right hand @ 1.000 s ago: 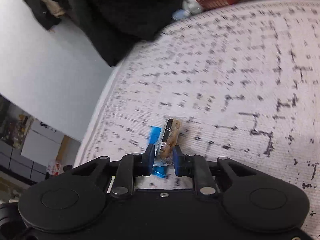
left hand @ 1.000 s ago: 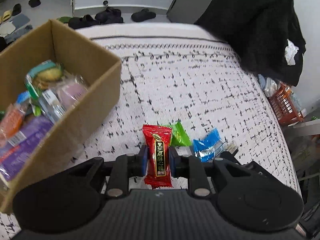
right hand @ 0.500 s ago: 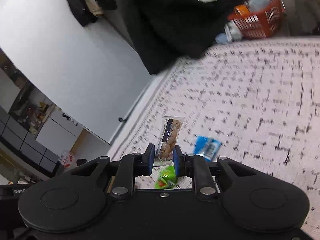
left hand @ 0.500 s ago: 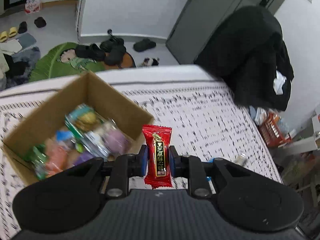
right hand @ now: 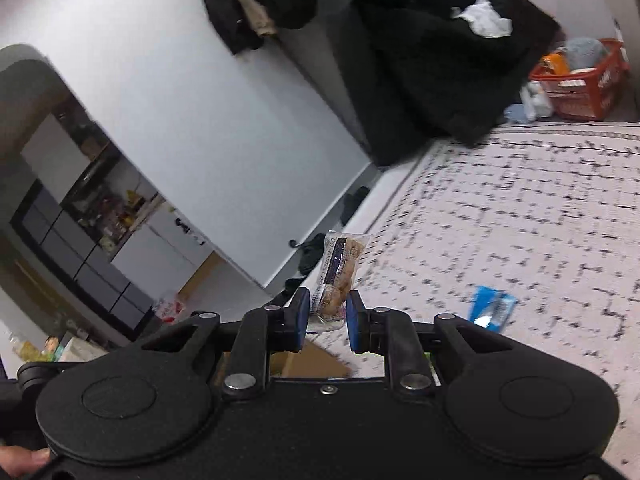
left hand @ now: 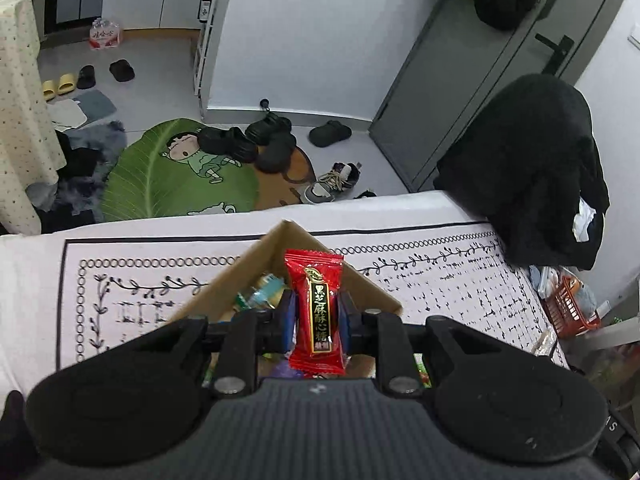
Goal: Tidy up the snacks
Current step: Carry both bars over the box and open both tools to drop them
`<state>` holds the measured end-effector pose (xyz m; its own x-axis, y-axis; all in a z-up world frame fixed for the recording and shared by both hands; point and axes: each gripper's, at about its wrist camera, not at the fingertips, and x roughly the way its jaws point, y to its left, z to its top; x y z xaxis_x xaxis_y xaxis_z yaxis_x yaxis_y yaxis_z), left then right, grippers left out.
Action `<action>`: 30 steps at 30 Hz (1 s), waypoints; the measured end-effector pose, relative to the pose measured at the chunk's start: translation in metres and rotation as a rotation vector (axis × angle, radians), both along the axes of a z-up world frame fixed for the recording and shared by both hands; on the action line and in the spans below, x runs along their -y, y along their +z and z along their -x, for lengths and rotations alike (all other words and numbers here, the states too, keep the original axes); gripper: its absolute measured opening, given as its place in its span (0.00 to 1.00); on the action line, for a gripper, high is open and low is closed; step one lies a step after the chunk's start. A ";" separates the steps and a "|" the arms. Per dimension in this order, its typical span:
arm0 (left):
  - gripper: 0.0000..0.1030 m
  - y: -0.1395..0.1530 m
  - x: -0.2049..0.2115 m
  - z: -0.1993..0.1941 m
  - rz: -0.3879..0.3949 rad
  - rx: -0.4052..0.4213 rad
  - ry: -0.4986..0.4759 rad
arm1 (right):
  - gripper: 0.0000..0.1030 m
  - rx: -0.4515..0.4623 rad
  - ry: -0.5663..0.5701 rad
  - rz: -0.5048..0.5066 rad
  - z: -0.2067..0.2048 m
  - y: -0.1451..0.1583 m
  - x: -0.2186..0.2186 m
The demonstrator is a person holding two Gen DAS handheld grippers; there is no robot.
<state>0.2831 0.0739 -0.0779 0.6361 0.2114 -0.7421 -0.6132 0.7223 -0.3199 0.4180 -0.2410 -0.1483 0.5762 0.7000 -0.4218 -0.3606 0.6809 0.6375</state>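
Left wrist view: the left tongs (left hand: 315, 315) are closed on a red candy wrapper (left hand: 316, 312), which stands upright between the blue pads with its gold lettering facing the camera. Directly behind and below the wrapper sits an open cardboard box (left hand: 256, 256), one corner pointing toward 12 o'clock; a few coloured snack packets (left hand: 262, 288) show inside it at about 10 o'clock from the wrapper. The box rests on a white bed cover (left hand: 460, 280) printed with black marks and a leaf border. A black coat (left hand: 532, 168) hangs over the bed's edge at 2 o'clock, and a red basket (left hand: 570, 308) sits at 3 o'clock.

Right wrist view: the right tongs (right hand: 328, 316) are closed on a clear packet (right hand: 340, 272) holding a pale brown pastry with a dark label; the packet projects upward toward 12 o'clock, tilted slightly right. A blue packet (right hand: 491, 307) lies flat on the bed cover at 3 o'clock from the tongs, well apart from them. A cardboard flap shows just below the fingers at 6 o'clock.
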 end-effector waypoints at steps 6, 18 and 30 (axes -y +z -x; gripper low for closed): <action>0.20 -0.002 -0.012 0.011 0.019 -0.005 0.001 | 0.19 0.014 0.064 0.010 0.013 0.006 -0.032; 0.20 -0.018 -0.038 0.019 0.058 -0.052 -0.016 | 0.19 0.002 0.159 0.050 0.030 0.004 -0.081; 0.25 -0.049 -0.060 0.017 0.106 -0.129 -0.024 | 0.19 -0.062 0.275 0.096 0.047 -0.010 -0.127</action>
